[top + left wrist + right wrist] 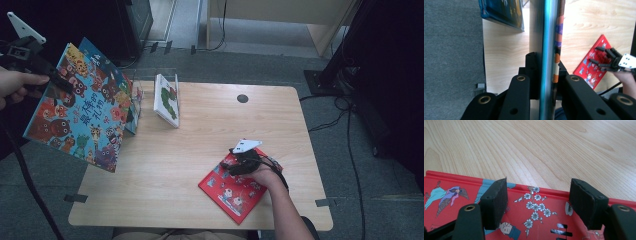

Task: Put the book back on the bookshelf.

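Note:
A large picture book [85,115] with many cartoon animals on its cover hangs tilted in the air off the table's left edge. My left gripper [60,82] is shut on its upper left part. The left gripper view shows that book [549,30] edge-on, pinched between my left gripper's [546,66] jaws. A red picture book [235,187] lies flat at the table's front right. Low over its far end, my right gripper [230,167] is open. In the right gripper view both pads [495,202] stand apart above the red book's [449,192] cover, gripping nothing.
A white book with green pictures [167,100] stands upright in a clear holder at the back of the wooden table [175,165]. A blue book [133,117] leans at the table's left edge. Cables and dark equipment [385,75] lie on the floor to the right.

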{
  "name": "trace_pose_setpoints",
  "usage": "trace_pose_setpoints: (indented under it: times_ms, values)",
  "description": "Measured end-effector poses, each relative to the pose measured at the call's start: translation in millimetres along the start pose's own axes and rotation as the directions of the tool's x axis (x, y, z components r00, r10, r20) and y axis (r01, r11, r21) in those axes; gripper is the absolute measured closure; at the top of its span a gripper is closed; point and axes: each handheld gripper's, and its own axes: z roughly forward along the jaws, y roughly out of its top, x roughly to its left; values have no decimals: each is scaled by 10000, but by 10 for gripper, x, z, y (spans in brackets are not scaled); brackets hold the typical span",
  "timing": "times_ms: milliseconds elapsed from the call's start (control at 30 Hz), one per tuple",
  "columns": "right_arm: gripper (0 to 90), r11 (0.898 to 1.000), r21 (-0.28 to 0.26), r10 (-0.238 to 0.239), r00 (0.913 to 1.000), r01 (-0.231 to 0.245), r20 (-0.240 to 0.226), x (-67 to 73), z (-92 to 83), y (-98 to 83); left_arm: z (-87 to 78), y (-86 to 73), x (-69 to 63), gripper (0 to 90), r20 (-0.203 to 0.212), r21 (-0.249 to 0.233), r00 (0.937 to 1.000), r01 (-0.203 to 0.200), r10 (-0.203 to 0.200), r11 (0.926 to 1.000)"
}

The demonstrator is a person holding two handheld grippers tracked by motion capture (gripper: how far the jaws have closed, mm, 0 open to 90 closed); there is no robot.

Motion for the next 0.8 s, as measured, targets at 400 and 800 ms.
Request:
trace_pose_setpoints:
  times_ms: [400,800]
  values:
    - [316,10000,-1,39,10000,-39,-19,-4,3,1,81,259,-13,813,13,-420,9990,448,-448,9981]
    - [318,10000,2,39,10000,-39,-15,1,3,0,395,648,-91,808,-377,-337,9984,402,-415,9986]
